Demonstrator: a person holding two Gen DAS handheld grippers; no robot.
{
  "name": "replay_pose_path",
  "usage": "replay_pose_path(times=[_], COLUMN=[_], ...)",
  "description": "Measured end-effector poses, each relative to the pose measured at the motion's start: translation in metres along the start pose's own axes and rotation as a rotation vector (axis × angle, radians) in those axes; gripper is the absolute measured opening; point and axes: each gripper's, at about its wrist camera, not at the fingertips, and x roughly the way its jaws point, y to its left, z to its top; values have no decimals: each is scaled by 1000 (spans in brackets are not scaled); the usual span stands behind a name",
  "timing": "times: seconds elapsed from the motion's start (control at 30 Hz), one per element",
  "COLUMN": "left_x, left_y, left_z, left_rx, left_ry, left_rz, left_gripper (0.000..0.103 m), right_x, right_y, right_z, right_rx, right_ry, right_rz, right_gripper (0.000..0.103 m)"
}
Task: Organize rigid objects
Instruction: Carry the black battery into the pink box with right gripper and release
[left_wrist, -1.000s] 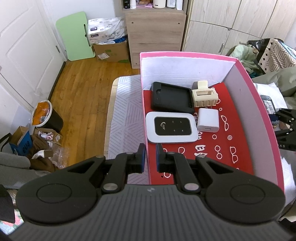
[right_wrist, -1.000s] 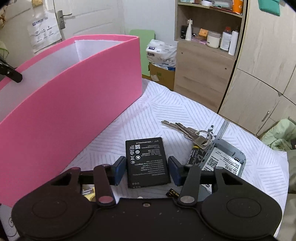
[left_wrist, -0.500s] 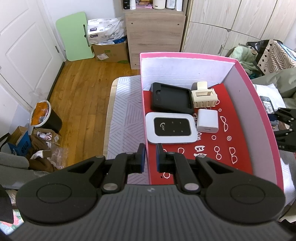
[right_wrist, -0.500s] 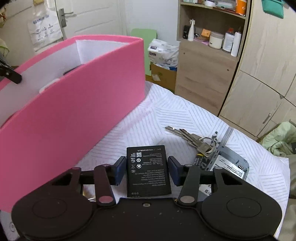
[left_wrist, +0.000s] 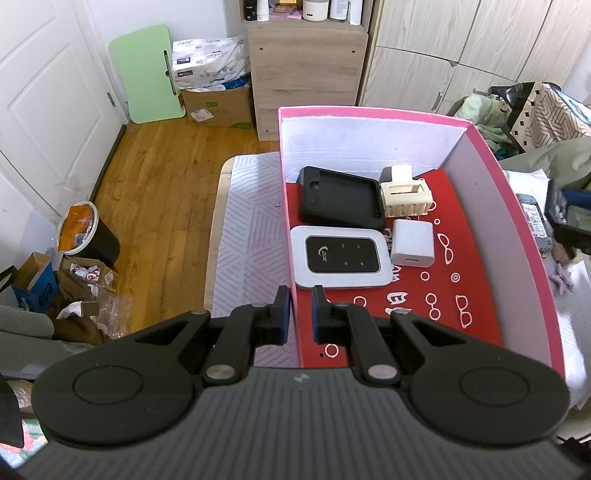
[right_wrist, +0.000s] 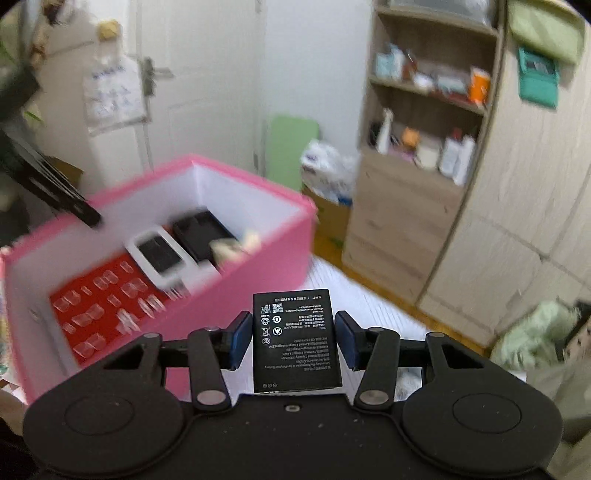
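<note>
Between the right gripper's fingers, the battery points lengthwise forward.

Black battery label-up, clamped aloft; pink box apparently part-filled.

One box, four gadgets inside, apparently.

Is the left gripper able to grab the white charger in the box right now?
Probably not: the left gripper is shut on the pink box's wall, and the charger sits deeper inside.
</note>
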Motion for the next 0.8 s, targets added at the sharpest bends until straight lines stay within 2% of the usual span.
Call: replay_pose_path(times=[0.17, 0.3, 0.53, 0.67, 0.8], left_x=[0, 1, 0, 0, 0], left_y=[2, -1, 7, 5, 7], left_z=[0, -1, -4, -3, -3], left_rx=[-3, 4, -7, -3, -6], left_ry=[0, -14, -25, -23, -22], left_rz=[-11, -5, -34, -35, -42], left_gripper=[9, 9, 9, 9, 9], right_x=[0, 30, 104, 132, 150], right_y=[32, 69, 122, 142, 153], right_z=[35, 53, 64, 65, 68], right_rx=[-97, -197, -407, -514, -538], right_ry=[-14, 66, 277, 333, 356], right_rz=[158, 291, 363, 390, 427], right_gripper=[55, 55, 55, 54, 54])
